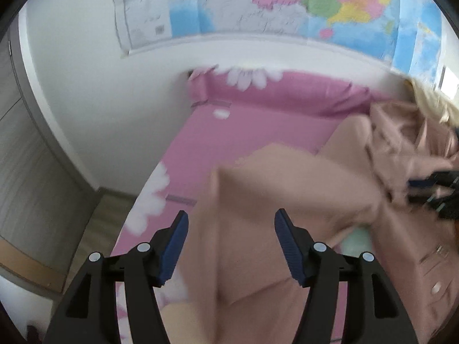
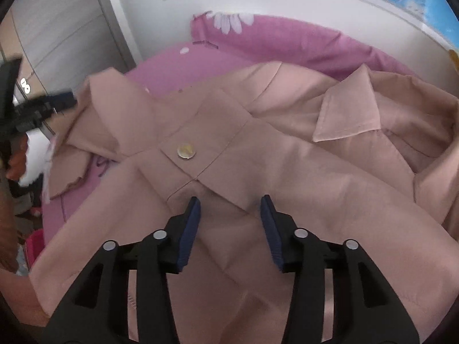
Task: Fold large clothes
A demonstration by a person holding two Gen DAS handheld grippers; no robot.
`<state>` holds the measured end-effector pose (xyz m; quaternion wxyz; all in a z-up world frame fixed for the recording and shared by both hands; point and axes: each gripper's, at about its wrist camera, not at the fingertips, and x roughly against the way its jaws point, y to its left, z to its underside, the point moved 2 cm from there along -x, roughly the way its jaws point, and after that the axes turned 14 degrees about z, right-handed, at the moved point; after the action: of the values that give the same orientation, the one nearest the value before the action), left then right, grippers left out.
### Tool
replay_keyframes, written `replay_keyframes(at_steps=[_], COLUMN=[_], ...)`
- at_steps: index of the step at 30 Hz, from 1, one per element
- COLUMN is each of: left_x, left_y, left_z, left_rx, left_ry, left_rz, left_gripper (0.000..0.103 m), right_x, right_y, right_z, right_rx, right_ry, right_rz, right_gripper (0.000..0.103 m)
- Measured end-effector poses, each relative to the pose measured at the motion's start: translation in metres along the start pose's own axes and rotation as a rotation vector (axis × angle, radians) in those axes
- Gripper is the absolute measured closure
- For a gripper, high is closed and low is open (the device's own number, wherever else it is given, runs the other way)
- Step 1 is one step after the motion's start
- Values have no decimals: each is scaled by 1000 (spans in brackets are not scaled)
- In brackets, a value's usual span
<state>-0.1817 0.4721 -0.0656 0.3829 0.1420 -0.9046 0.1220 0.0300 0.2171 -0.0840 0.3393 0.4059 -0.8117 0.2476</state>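
Note:
A large dusty-pink coat (image 2: 258, 149) with a collar (image 2: 347, 109) and a gold button (image 2: 186, 151) lies spread on a pink bed. My right gripper (image 2: 231, 209) is open, just above the coat's front panel. My left gripper (image 1: 231, 223) is open, with a blurred fold of the coat (image 1: 272, 189) showing between its fingers. The left gripper also shows in the right wrist view (image 2: 61, 100), at the coat's left edge. The right gripper shows at the right edge of the left wrist view (image 1: 439, 192).
The bed has a pink sheet (image 1: 238, 132) with white flower prints and a rolled pink quilt (image 2: 301, 43) along the wall. A map (image 1: 287, 5) hangs on the white wall. A grey wardrobe (image 2: 57, 28) stands to the left, with wood floor (image 1: 94, 229) beside the bed.

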Motion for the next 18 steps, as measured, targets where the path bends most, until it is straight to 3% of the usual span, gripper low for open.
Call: replay_keyframes(at_steps=[6,10,11,12,13,15,18], left_x=[1,2,1,-3,-6,-3,9], left_y=[25,34,35,36,37,40,41], left_z=[24,38,40,44,46,45,41], left_rx=[56,75,72,74,82,90,94], left_ry=[21,40,49,69,87,83,51], left_rz=[21,118,140,152,142,145,189], left_gripper=[38,37,50,78,90,97,98], right_x=[48,53,50,47,43,44,36], right_y=[28,76,87,100,117,139,179], right_z=[-6,-8,-8,-11,-11,-2,3], right_rx=[53,152,175,200,247,310,438], right_ry=[-123,-122,-119,-119,-113,-102,-100], right_rz=[-109,-248,-274,-287,-306,-332,-337], right_gripper=[41,39,39,39,39,40,40])
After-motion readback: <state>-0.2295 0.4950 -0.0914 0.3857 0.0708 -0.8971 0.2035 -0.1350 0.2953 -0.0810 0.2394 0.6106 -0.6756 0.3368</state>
